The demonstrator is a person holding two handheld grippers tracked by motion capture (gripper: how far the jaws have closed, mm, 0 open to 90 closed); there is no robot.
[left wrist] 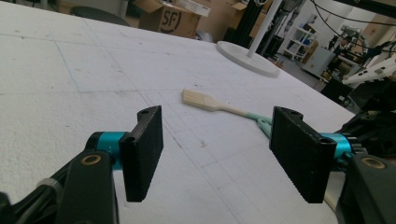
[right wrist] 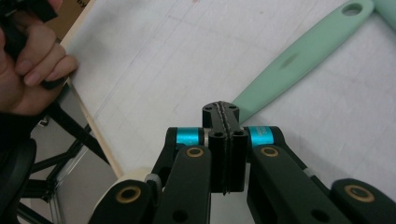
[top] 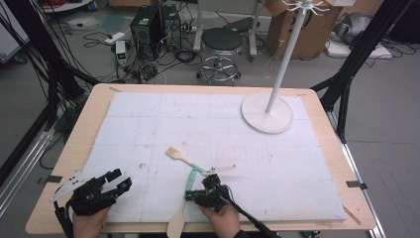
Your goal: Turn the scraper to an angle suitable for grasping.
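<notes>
**Right gripper closed above the spoon handle**

The right gripper (right wrist: 223, 140) has its jaws pressed together with nothing between them, just above the mint-green handle of a wooden spoon (right wrist: 299, 58) lying on the white foam board (top: 148, 124). The left gripper (left wrist: 219, 149) stands open and empty near the board's front left corner. A pastry brush (left wrist: 205, 101) lies beyond, the white stand (top: 267, 113) at the far right.

A lab: floor cables (top: 143, 69), computer towers (top: 154, 25), black rig frames (top: 47, 54)

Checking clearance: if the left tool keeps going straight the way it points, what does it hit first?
Likely the brush lying on the white foam mat, seen between the open left tool pads. Depth is unclear; nothing nearer lies in line.
</notes>
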